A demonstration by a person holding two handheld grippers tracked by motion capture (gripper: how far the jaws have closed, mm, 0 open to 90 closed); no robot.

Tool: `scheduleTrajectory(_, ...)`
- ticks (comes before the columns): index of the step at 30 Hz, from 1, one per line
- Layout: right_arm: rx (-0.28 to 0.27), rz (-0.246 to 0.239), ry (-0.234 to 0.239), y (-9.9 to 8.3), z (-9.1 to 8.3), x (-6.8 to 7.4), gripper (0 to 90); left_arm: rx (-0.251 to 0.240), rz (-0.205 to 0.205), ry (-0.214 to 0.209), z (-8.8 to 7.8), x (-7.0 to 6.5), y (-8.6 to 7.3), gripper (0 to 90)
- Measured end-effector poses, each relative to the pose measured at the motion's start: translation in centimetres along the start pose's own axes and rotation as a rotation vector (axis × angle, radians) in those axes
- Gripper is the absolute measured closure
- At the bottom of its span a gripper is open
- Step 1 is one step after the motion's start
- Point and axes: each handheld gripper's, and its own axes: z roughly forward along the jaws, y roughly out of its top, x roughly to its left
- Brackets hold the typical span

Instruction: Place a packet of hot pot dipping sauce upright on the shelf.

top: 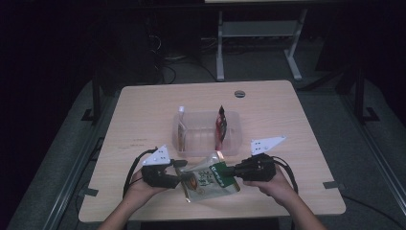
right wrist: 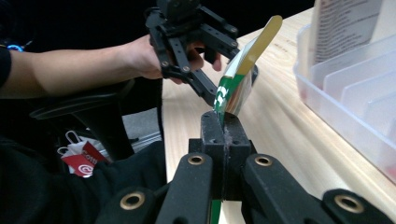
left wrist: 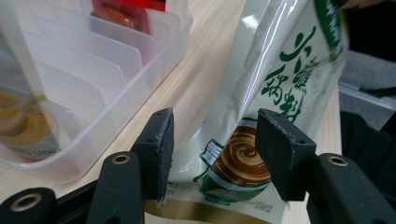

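Near the table's (top: 143, 110) front edge, the right gripper (top: 235, 170) is clamped tight on the green end of a snack pouch (top: 210, 179). The left gripper (top: 178, 178) has its jaws parted around the pouch's other end, pads off the foil; no earlier frame shows them moving. Just behind the pouch stands a clear divided bin (top: 207, 143), mid-table, holding a red packet (top: 220, 125) and a pale packet (top: 180, 130). The left gripper view reveals the bin's slot dividers (left wrist: 88, 70); the right gripper view shows the pouch edge-on. A round grommet (top: 239, 93) sits near the far edge.
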Motion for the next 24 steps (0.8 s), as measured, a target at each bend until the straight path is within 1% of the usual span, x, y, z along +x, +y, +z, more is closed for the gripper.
scheduleTrajectory(1, 0.008, -0.005, -0.006, 0.0, 0.1, 0.1, 90.0, 0.01, 0.009, 0.001, 0.1, 0.0, 0.0, 51.9)
scheduleTrajectory(2, 0.01, -0.006, 0.002, 0.0, 0.1, 0.1, 90.0, 0.019, 0.019, 0.003, 0.3, -0.1, 0.0, 55.8)
scheduleTrajectory(3, 0.013, -0.005, 0.003, 0.0, 0.2, 0.1, 90.0, 0.027, 0.026, 0.002, 0.5, -0.1, 0.0, 57.5)
scheduleTrajectory(5, 0.023, -0.005, 0.004, 0.0, 0.3, 0.2, 90.0, 0.037, 0.051, 0.01, 0.9, -0.4, 0.1, 57.4)
scheduleTrajectory(6, 0.019, -0.011, 0.003, 0.0, 0.4, 0.2, 90.0, 0.049, 0.07, 0.01, 1.0, -0.5, 0.1, 55.6)
scheduleTrajectory(7, 0.022, -0.012, 0.005, 0.1, 0.4, 0.2, 90.0, 0.052, 0.076, 0.013, 1.2, -0.6, 0.2, 54.8)
scheduleTrajectory(8, 0.025, -0.016, 0.006, 0.1, 0.4, 0.2, 90.0, 0.052, 0.085, 0.007, 1.4, -0.7, 0.2, 54.5)
scheduleTrajectory(9, 0.027, -0.01, 0.011, 0.1, 0.5, 0.3, 90.0, 0.054, 0.096, 0.006, 1.5, -0.7, 0.3, 54.7)
scheduleTrajectory(10, 0.026, -0.018, 0.014, 0.1, 0.5, 0.4, 90.0, 0.056, 0.095, 0.003, 1.7, -0.8, 0.3, 56.4)
scheduleTrajectory(11, 0.03, -0.022, 0.01, 0.2, 0.5, 0.4, 90.0, 0.057, 0.104, -0.002, 1.8, -0.8, 0.4, 58.5)
scheduleTrajectory(13, 0.038, -0.026, 0.003, 0.2, 0.5, 0.5, 90.0, 0.067, 0.106, -0.012, 2.1, -0.9, 0.4, 61.6)
scheduleTrajectory(15, 0.042, -0.029, 0.004, 0.1, 0.6, 0.5, 90.0, 0.079, 0.121, -0.017, 2.1, -1.0, 0.4, 65.2)
scheduleTrajectory(16, 0.046, -0.031, 0.001, 0.1, 0.6, 0.4, 90.0, 0.082, 0.129, -0.022, 2.2, -1.1, 0.3, 68.8)
scheduleTrajectory(19, 0.047, -0.025, 0.0, 0.1, 0.7, 0.4, 90.0, 0.099, 0.171, -0.024, 2.4, -1.6, 0.4, 84.2)
scheduleTrajectory(21, 0.049, -0.03, 0.008, 0.1, 0.7, 0.4, 89.8, 0.099, 0.194, -0.022, 2.4, -1.9, 0.5, 88.2)
scheduleTrajectory(22, 0.05, -0.026, 0.011, 0.2, 0.6, 0.4, 87.4, 0.09, 0.202, -0.025, 2.3, -1.9, 0.5, 89.0)
scheduleTrajectory(24, 0.034, -0.037, -0.006, 0.3, 0.3, 0.4, 79.9, 0.076, 0.207, -0.028, 2.1, -1.9, 0.5, 89.6)
